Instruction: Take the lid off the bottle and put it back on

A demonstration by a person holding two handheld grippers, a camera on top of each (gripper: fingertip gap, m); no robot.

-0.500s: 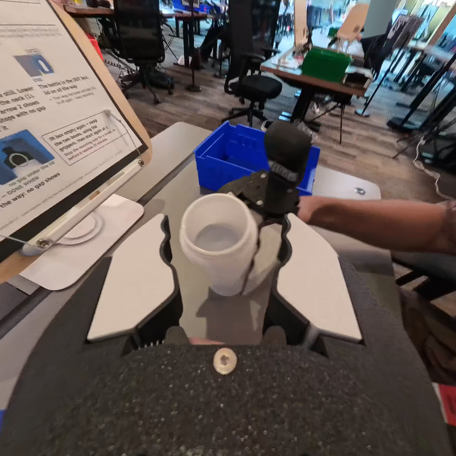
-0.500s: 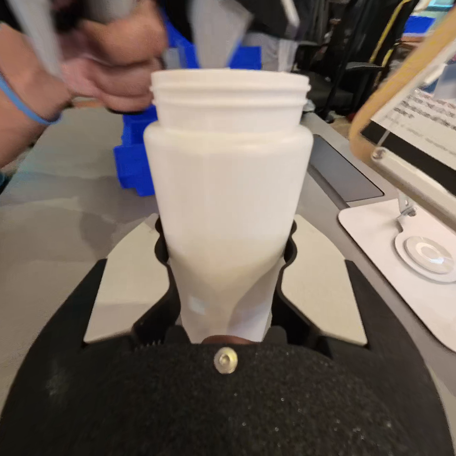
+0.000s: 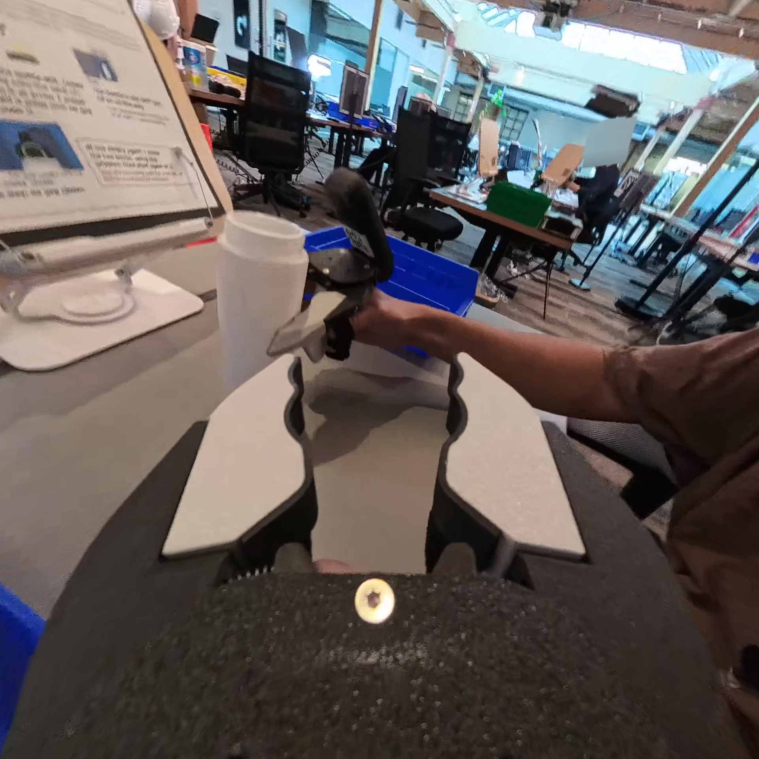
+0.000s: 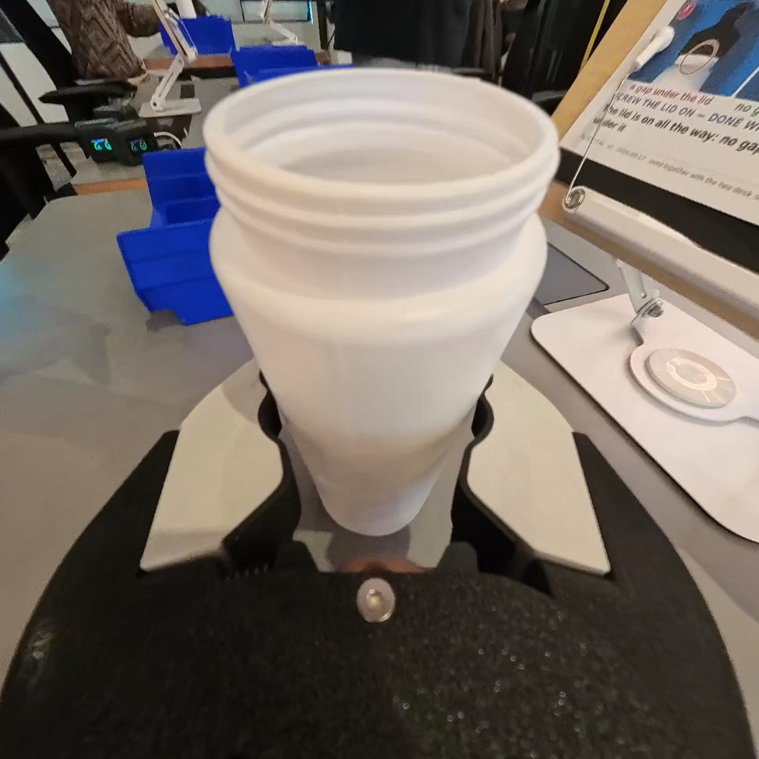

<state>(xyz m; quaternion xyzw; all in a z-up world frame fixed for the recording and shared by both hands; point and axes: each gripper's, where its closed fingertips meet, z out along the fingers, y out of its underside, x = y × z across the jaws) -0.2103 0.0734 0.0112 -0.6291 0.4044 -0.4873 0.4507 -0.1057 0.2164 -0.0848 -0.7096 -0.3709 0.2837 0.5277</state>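
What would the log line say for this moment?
bottle: white, open, no lid | right hand-held gripper: fingers against bottle's sides | left hand-held gripper: open, empty | lid: not visible

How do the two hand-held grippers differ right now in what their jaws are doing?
The right gripper has the white bottle standing between its jaws, pads against its sides; the left gripper has only bare table between its jaws. The right one sits close around the open, lidless bottle; the left one is apart from it. Both share black bodies and pale grey fingers.
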